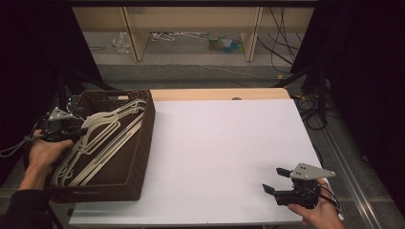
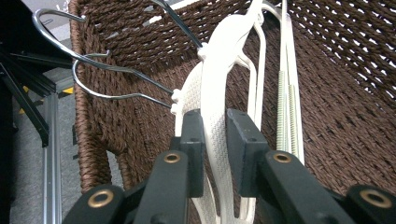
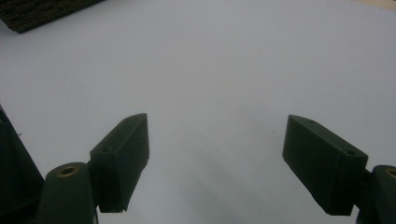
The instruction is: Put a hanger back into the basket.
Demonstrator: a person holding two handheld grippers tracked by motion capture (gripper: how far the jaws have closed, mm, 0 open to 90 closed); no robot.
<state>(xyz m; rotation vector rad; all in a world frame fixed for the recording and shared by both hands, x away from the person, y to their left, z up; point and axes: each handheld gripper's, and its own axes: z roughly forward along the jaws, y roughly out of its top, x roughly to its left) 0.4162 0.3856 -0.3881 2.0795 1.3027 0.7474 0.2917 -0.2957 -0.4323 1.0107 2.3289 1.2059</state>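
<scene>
My left gripper [image 2: 215,140] is nearly closed around the white hanger [image 2: 219,79] at its shoulder; the left pad looks to be touching the plastic, with a thin gap on the right side, so I can't tell whether it's a firm clamp. That hanger lies with the other white hangers [image 1: 102,138] in the brown woven basket [image 1: 143,157] at the left end of the white table [image 1: 224,157]. My right gripper [image 1: 276,180] is wide open, with nothing between the jaws, near the table's front right corner and well apart from the basket. The left gripper view gives what the high view can't: the ribbed texture on the hanger arm, the metal hooks [image 2: 93,70] curling past the basket's rim, and the pads against the plastic. The high view gives the layout: basket, both hands, and shelving beyond the table. The right gripper view adds bare tabletop and a basket corner [image 3: 42,14] at top left.
</scene>
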